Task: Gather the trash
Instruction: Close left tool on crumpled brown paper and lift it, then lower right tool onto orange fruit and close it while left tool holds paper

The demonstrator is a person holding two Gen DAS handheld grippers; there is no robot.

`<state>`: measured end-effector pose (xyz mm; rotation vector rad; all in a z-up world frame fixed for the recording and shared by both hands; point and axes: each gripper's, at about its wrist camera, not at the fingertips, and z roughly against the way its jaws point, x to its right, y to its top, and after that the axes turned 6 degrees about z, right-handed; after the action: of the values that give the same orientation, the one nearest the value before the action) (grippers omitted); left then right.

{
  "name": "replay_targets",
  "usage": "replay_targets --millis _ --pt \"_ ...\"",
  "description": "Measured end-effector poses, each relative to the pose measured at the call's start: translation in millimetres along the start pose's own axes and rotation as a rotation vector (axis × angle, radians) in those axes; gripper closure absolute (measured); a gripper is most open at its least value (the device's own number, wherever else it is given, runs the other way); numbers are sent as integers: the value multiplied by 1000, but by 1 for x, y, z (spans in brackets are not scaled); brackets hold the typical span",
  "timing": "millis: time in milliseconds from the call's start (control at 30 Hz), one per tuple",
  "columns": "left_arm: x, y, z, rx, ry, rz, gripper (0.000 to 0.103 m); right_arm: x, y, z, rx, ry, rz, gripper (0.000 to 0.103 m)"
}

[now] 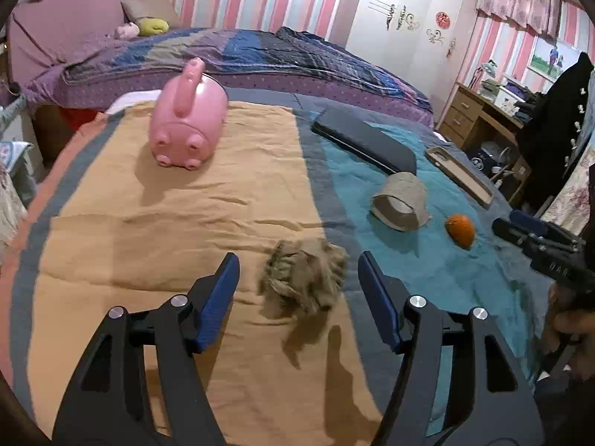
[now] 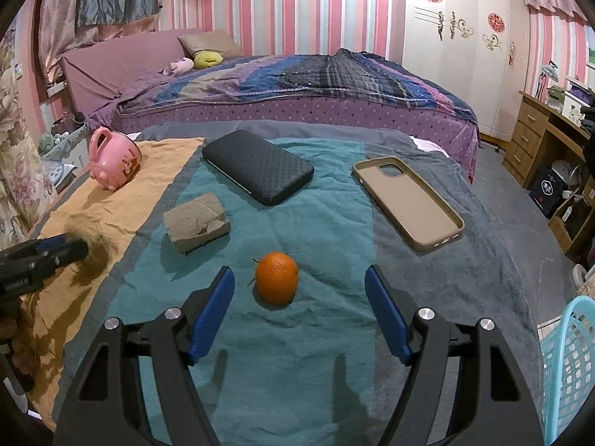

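Your desk (image 2: 465, 260) carries orange, teal and grey cloths; a bed (image 2: 297, 85) sits behind it, with striped pink walls. Left gripper (image 1: 297, 278) jaws are spread, with the crumpled brown wad (image 1: 303, 278) lying between them, untouched. Right gripper (image 2: 299, 290) jaws are spread around the orange (image 2: 277, 278), pads clear. Nearby: pink pig mug (image 1: 187, 119), torn cardboard (image 2: 197, 221), black wallet case (image 2: 258, 165), tan phone case (image 2: 409, 204), blue basket (image 2: 569, 364) at right.
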<state>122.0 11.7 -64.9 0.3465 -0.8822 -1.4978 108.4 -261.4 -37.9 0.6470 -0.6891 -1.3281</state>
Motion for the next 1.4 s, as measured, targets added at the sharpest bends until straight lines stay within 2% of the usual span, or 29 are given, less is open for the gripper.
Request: replay_targets --millis 133,333,467,533,567,633,833,1100,1400 --pt "-9 2 2 7 -1 41 37 11 0 -4 -11 -6 -46 31" --pt "-3 1 -5 -16 -1 22 34 2 4 -19 -50 28 -5 31" --pt "9 -2 -20 -62 8 -13 34 11 4 -17 -27 9 -70 31" --pt "13 -3 -25 -79 2 -26 45 17 2 -17 -23 7 -99 31" --pt "15 -2 -27 -90 1 -31 59 25 0 -17 -20 -3 -129 31" --pt "15 -2 -28 -94 0 -29 62 27 -2 -22 -34 8 -149 31" --pt "3 7 -16 -31 -13 26 65 10 5 -32 -52 48 -73 31" --pt "-3 9 -11 -12 -7 48 65 -24 11 -49 -88 58 62 31" --pt "-1 10 -13 -15 -7 38 65 -29 9 -59 -110 55 52 33"
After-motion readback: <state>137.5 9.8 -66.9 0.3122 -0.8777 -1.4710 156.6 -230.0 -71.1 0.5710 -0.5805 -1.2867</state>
